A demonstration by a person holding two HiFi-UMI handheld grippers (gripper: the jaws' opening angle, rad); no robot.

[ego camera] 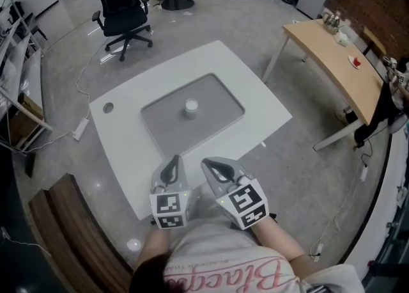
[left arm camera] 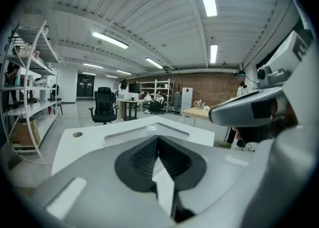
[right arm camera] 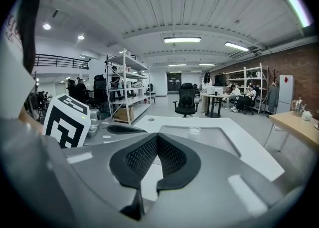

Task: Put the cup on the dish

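Cup (ego camera: 191, 107) is standing on the grey tray (ego camera: 217, 96) at the surface's (ego camera: 128, 138) centre; left tool (ego camera: 174, 160) and right tool (ego camera: 208, 164), at six o'clock, are hovering clenched, empty.

The head view looks steeply down from high above the white square tabletop (ego camera: 128, 138). The left gripper view and right gripper view sit low at its near edge, looking level across. All three share its grey sunken tray (ego camera: 211, 103).
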